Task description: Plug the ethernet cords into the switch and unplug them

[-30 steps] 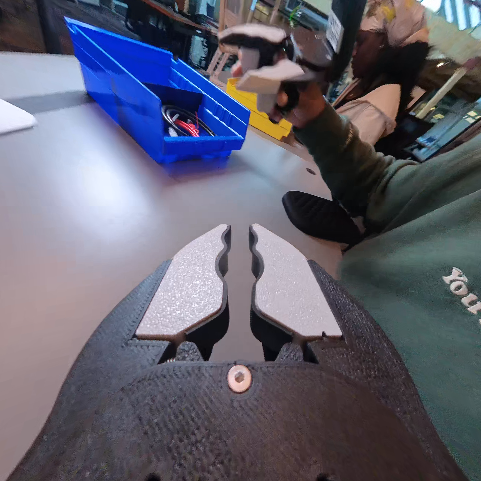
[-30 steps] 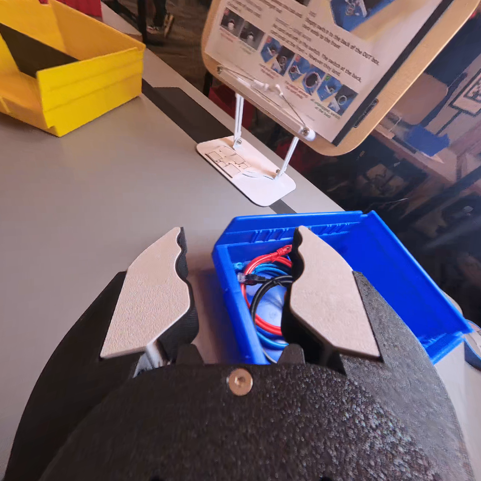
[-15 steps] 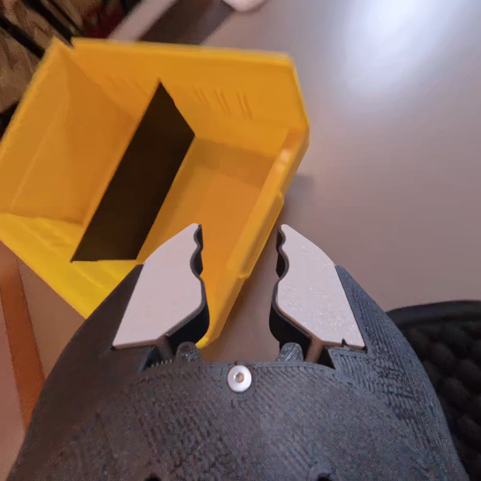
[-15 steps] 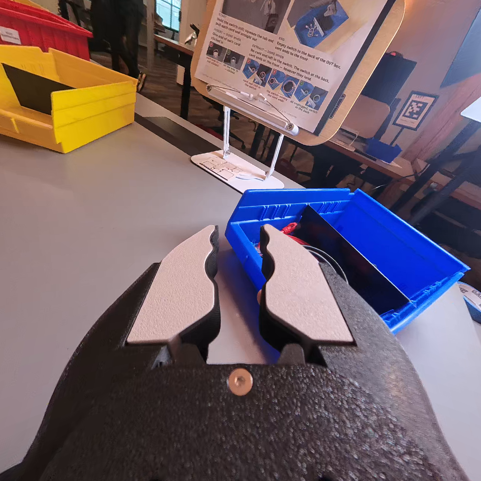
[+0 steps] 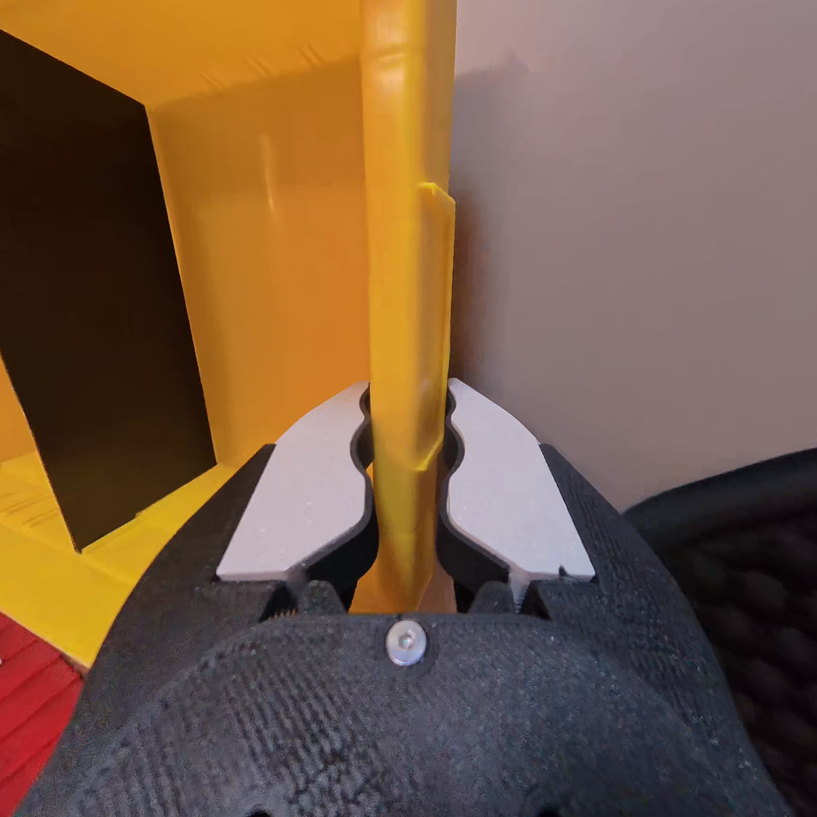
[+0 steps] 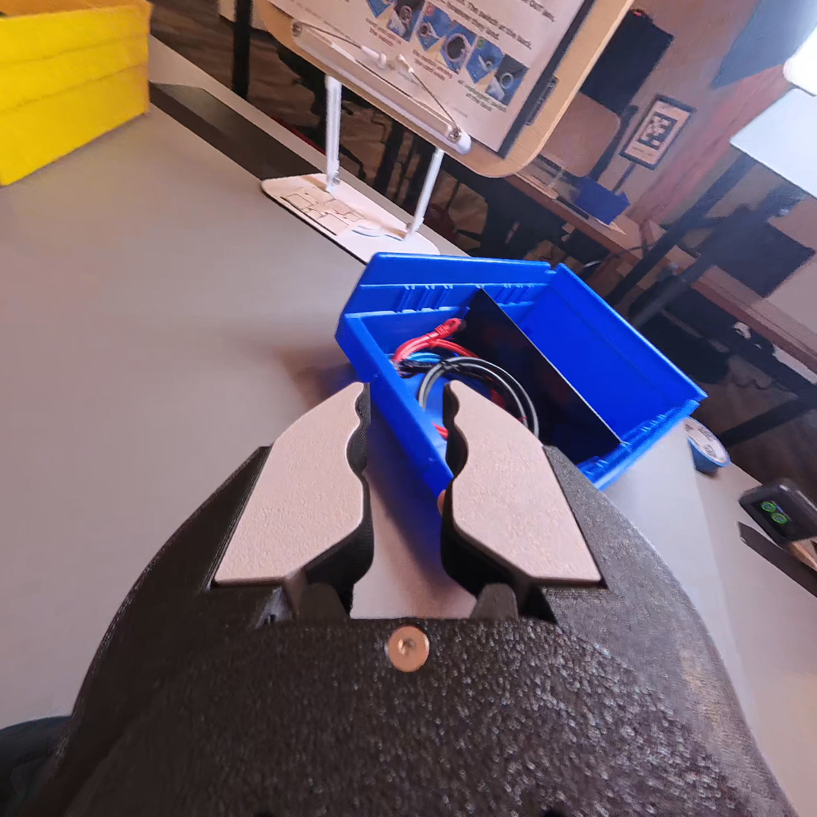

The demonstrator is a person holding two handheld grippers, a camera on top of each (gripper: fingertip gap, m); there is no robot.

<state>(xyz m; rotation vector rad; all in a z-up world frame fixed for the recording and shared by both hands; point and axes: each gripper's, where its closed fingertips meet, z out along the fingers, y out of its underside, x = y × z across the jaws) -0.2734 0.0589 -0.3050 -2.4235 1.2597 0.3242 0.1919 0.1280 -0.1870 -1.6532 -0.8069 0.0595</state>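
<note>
Yellow plastic fills most of the left wrist view: the left gripper (image 5: 407, 446) has its jaws closed on the side wall of the yellow bin (image 5: 274, 247), one finger inside the bin and the other outside against the grey worktop (image 5: 641, 221). The wall runs straight up the frame between the pale pads (image 5: 309, 490), touching both. A black divider (image 5: 88, 287) stands inside the bin to the left, and a strip of red bin (image 5: 31, 707) shows at the lower left corner. A dark textured object (image 5: 742, 552) sits at the right edge; what it is cannot be told. In the right wrist view the right gripper (image 6: 404, 424) has its jaws narrowly parted around the near side wall of the blue bin (image 6: 619, 353), one finger outside on the worktop side and the other over the bin's interior; whether the pads press the wall cannot be told. Coiled ethernet cords (image 6: 446, 349), red, blue and black, lie in the bin's near compartment, on this side of a black divider (image 6: 530, 367) that splits the bin. The switch cannot be made out for certain in either view. Beyond the bin a white stand (image 6: 349, 212) holds a tilted instruction board (image 6: 446, 57), the yellow bin shows at the upper left, a blue tape roll (image 6: 707, 446) sits just beside the blue bin's far corner, and a small black device with green lights (image 6: 778, 513) rests near the right edge.
</note>
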